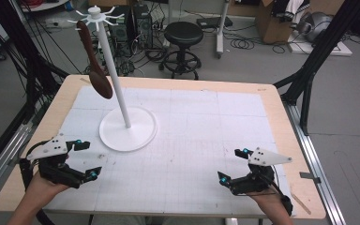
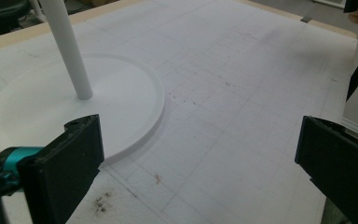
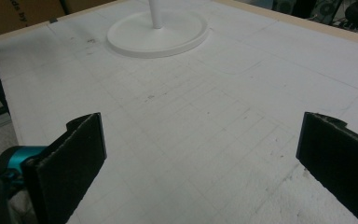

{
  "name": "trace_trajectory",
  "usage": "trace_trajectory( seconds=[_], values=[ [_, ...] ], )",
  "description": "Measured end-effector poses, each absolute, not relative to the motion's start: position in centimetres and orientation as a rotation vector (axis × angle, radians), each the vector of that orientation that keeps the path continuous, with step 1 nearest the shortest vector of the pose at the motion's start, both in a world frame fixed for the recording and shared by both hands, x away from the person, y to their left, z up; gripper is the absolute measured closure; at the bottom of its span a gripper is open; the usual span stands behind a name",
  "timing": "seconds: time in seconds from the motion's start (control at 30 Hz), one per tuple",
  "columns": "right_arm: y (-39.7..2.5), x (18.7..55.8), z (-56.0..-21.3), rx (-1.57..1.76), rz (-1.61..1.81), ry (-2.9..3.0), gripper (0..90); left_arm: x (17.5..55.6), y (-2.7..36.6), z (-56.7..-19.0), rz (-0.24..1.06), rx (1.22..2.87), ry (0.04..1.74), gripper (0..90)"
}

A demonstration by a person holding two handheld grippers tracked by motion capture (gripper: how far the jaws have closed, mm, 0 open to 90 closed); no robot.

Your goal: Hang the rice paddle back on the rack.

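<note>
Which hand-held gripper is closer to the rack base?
The left hand-held gripper: its jaws sit just beside the white rack base. The right hand-held gripper is farther across the mat.

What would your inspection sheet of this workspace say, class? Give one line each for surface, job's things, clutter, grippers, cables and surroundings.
Surface: wooden table covered by a white gridded mat with a few dark specks.
Job's things: white stand with a round base, upright pole and hooked top; a brown wooden spoon hangs from one hook, bowl down.
Clutter: a thin wooden stick at the table's near right edge.
Grippers: left gripper and right gripper both open, holding nothing, low over the mat's near side.
Cables: a black cable trails from each gripper; more cables lie on the floor.
Surroundings: black stool, cardboard box, black frame legs, grey floor.
</note>
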State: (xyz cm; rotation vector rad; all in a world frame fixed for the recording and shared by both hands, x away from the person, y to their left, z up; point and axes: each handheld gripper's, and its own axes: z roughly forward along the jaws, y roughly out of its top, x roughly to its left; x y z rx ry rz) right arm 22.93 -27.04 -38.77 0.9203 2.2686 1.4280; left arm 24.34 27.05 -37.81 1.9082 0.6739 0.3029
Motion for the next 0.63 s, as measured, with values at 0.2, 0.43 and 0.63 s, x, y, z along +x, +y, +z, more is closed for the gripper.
trace_trajectory(
  seconds=[0.2, 0.43, 0.63],
  values=[
    [-27.09, 22.96, -38.8, 0.914, 1.43, 2.27, 0.5, 24.36, 27.19, -37.93, 0.305, 1.897, 0.67, 1.7],
    [-27.1, 22.9, -38.76, 0.916, 1.432, 2.266, 0.5, 24.41, 27.32, -38.12, 0.299, 1.889, 0.69, 1.7],
    [-27.12, 22.94, -38.83, 0.913, 1.433, 2.263, 0.4, 24.52, 27.31, -38.27, 0.297, 1.882, 0.704, 1.7]
  ],
)
